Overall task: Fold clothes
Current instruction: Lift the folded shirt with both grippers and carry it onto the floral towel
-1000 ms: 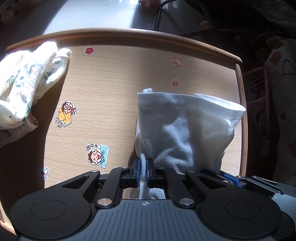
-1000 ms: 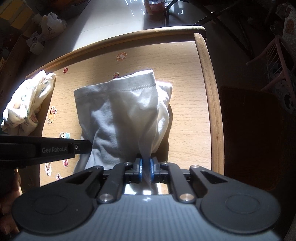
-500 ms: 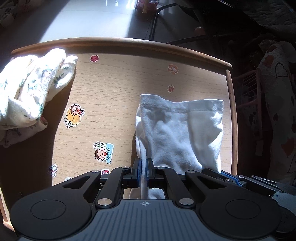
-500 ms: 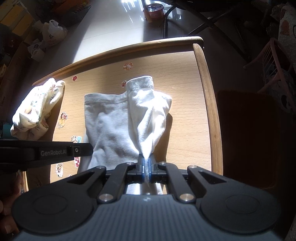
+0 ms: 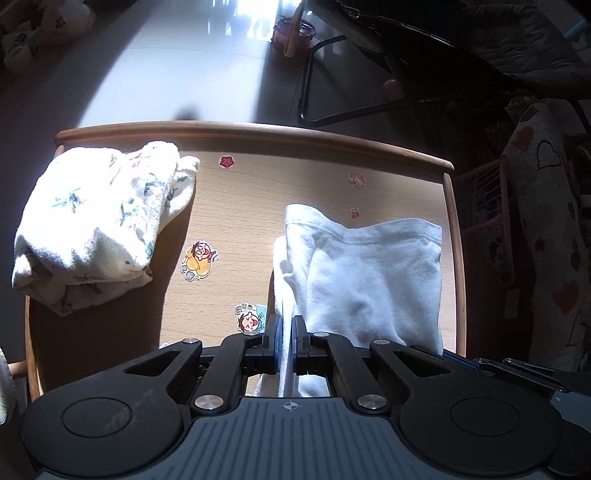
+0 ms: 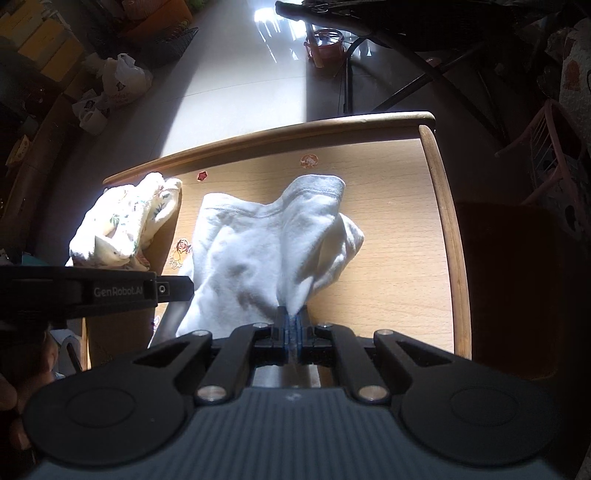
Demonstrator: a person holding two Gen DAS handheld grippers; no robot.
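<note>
On the wooden table (image 5: 229, 221), two garments: each gripper pinches the white garment (image 5: 373, 280); one floral garment (image 5: 99, 225) lies aside.

Worktop (image 5: 325, 192): pale wood laminate, raised rounded wooden rim, cartoon stickers (image 5: 199, 260) scattered on its surface; part sunlit, part in shadow.
Floor (image 5: 166, 74): glossy pale tiles, a broad band of sunlight glaring across them.
Chair frame (image 5: 332, 110): black metal tube, beyond the worktop's far edge.
Jar (image 5: 295, 35): small, reddish, on the floor.
Rack (image 6: 550, 147): pink, at right.
Bags (image 6: 118, 88): white plastic, on the floor at far left.
Boxes (image 6: 40, 48): yellow, stacked in shade.
</note>
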